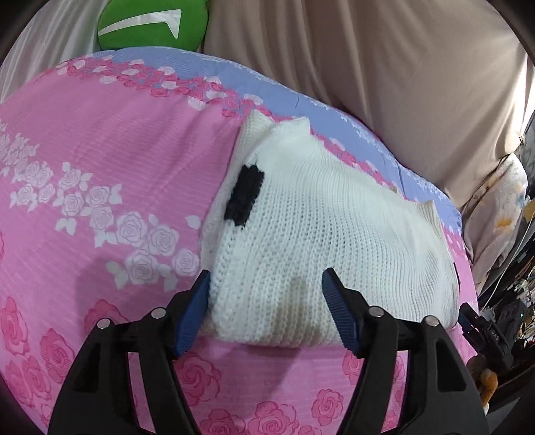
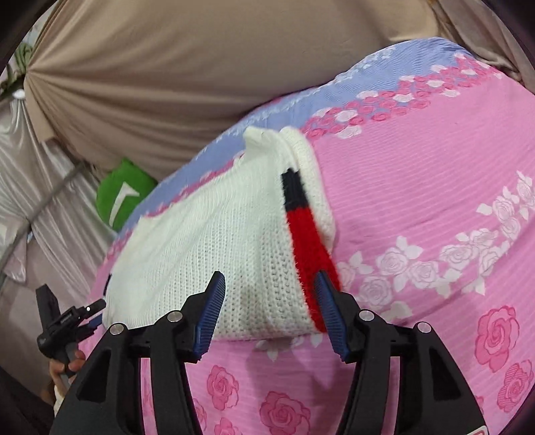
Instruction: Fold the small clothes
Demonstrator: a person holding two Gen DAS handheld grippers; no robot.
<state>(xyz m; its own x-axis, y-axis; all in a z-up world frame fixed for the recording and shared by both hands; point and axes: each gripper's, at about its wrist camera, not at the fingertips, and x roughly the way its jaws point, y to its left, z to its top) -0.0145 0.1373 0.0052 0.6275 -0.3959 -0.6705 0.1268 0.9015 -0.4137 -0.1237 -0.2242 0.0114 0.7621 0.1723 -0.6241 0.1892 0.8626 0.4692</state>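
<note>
A small white knitted sweater (image 1: 321, 234) lies folded on the pink rose-print bedsheet (image 1: 100, 174). It has a black patch on its left side. In the right wrist view the sweater (image 2: 214, 241) shows a black and red stripe on its right edge. My left gripper (image 1: 265, 284) is open, its blue pads either side of the sweater's near left corner, just above it. My right gripper (image 2: 269, 284) is open over the sweater's near right corner. The other gripper shows at the edge of each view (image 1: 481, 324) (image 2: 67, 324).
A beige curtain (image 1: 384, 67) hangs behind the bed. A green cushion (image 1: 147, 26) lies at the far side. The sheet (image 2: 434, 200) has a blue band (image 2: 334, 90) along its far edge. Clutter stands off the bed's right edge (image 1: 515, 284).
</note>
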